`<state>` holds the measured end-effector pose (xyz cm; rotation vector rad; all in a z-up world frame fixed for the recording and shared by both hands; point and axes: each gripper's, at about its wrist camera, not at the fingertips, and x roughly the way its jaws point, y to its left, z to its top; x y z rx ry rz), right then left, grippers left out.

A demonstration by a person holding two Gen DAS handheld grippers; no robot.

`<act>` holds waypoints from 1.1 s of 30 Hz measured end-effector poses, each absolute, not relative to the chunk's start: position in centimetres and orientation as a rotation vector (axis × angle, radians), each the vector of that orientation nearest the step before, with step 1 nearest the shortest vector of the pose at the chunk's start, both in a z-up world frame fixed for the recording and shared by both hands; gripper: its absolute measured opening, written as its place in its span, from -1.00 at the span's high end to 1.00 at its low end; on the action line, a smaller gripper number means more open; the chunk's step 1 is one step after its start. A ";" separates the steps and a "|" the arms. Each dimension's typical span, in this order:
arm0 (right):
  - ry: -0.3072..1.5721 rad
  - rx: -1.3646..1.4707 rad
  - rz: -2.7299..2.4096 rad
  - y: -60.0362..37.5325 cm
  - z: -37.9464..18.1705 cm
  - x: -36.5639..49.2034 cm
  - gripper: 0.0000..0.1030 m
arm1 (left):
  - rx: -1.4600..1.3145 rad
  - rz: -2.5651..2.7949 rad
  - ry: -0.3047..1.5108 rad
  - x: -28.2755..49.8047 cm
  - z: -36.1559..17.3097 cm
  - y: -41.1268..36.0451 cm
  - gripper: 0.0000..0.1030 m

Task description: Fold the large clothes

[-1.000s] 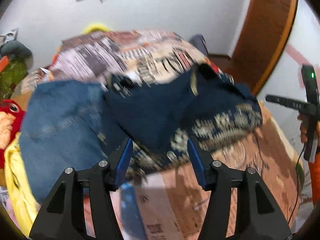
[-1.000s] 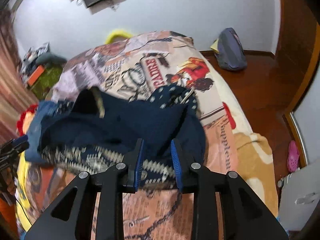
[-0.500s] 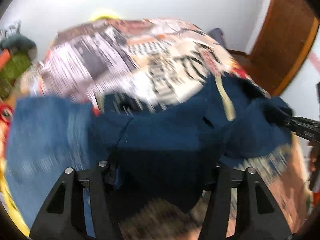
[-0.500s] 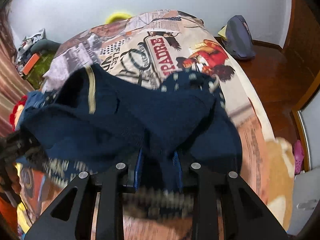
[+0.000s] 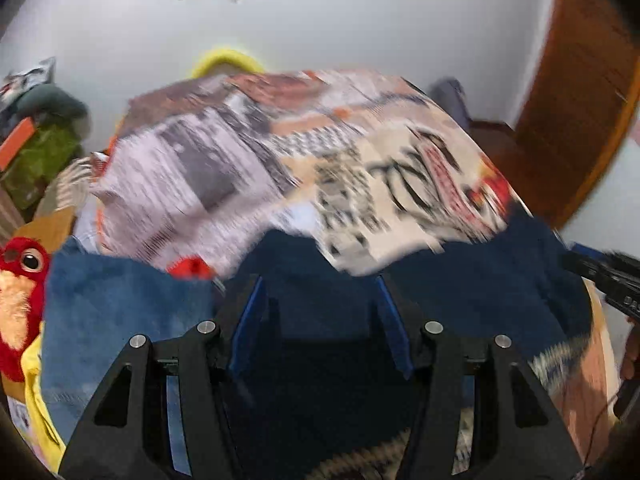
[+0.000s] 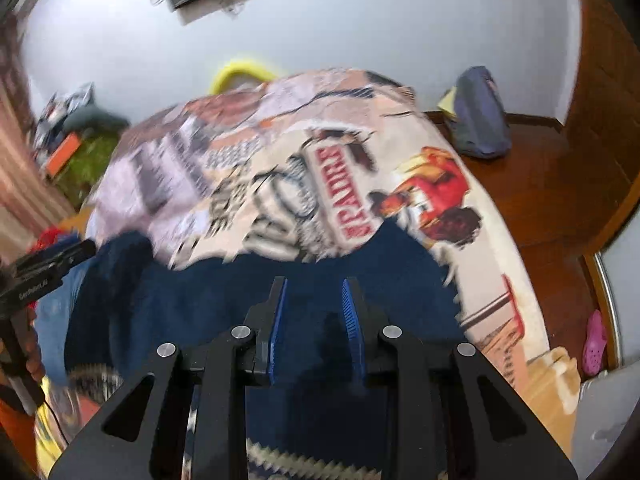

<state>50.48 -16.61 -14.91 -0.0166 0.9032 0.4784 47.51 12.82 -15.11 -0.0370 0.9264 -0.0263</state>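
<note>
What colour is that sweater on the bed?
Navy sweater with a patterned hem, clearest from the right wrist.

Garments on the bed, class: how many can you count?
2: a navy sweater under both grippers, and blue jeans beside it near the red plush toy. Others may be hidden.

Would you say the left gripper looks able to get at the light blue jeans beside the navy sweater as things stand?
Probably yes: the jeans lie uncovered just beside the left gripper, though the navy sweater lies between its fingers.

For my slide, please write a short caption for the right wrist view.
Right gripper over a dark blue garment on a printed bedspread.
</note>
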 end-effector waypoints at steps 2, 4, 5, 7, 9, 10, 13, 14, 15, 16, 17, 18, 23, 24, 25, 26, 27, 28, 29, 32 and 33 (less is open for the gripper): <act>0.912 -0.039 0.536 -15.3 -15.5 48.6 0.51 | -0.020 -0.076 0.938 46.1 -15.9 11.1 -0.08; 0.916 -0.057 0.587 -14.3 -15.8 47.2 0.51 | -0.013 -0.136 0.954 44.4 -16.8 9.5 -0.09; 0.921 -0.070 0.616 -13.6 -16.2 46.4 0.51 | -0.009 -0.153 0.962 43.9 -17.3 9.0 -0.13; 0.936 -0.107 0.644 -12.7 -17.1 45.7 0.32 | 0.009 -0.156 0.974 43.0 -18.6 8.1 -0.21; 0.947 -0.164 0.624 -12.2 -18.5 45.4 0.17 | 0.023 -0.131 0.997 42.3 -20.4 7.9 -0.28; 0.950 -0.173 0.616 -12.4 -19.1 45.4 0.07 | 0.016 -0.128 1.005 42.1 -20.9 8.1 -0.29; 0.985 -0.097 0.589 -14.5 -20.6 45.7 -0.31 | -0.005 -0.118 0.991 40.8 -22.2 9.0 -0.29; 0.993 -0.063 0.589 -15.5 -20.8 45.6 -0.33 | 0.000 -0.113 0.969 40.0 -22.2 9.2 -0.29; 0.998 -0.035 0.584 -16.6 -21.0 45.5 -0.33 | 0.014 -0.110 0.954 39.2 -22.1 9.3 -0.29; 0.999 -0.035 0.563 -17.2 -21.1 45.3 -0.33 | 0.024 -0.106 0.946 38.7 -22.0 9.3 -0.29; 0.995 -0.044 0.530 -18.1 -21.2 45.1 -0.33 | 0.050 -0.093 0.933 37.8 -21.7 9.2 -0.30; 0.989 -0.050 0.499 -19.1 -21.3 44.9 -0.33 | 0.071 -0.072 0.925 37.0 -21.5 9.3 -0.33; 1.037 0.023 0.422 -23.8 -21.9 44.5 -0.34 | 0.032 -0.014 0.924 34.1 -21.1 11.0 -0.33; 1.048 0.055 0.418 -24.7 -21.9 44.3 -0.34 | 0.021 0.002 0.928 33.8 -21.1 11.5 -0.33; 1.057 0.078 0.401 -25.5 -21.8 44.1 -0.34 | 0.005 0.029 0.933 33.2 -21.0 12.0 -0.33; 1.061 0.083 0.370 -26.0 -21.7 43.9 -0.34 | -0.029 0.048 0.940 32.6 -20.9 12.9 -0.33; 1.063 0.074 0.328 -26.6 -21.5 43.6 -0.34 | -0.063 0.062 0.945 32.0 -20.8 13.6 -0.33; 1.061 0.063 0.302 -26.9 -21.3 43.2 -0.34 | -0.093 0.099 0.951 31.6 -20.8 14.4 -0.33; 1.055 0.055 0.289 -27.3 -21.0 42.8 -0.34 | -0.116 0.131 0.958 31.2 -20.7 15.1 -0.33; 1.035 0.062 0.287 -28.3 -19.8 41.4 -0.34 | -0.249 0.181 0.953 29.6 -20.3 18.0 -0.33; 1.020 0.056 0.284 -28.5 -19.2 40.8 -0.34 | -0.321 0.179 0.943 28.9 -20.1 19.0 -0.33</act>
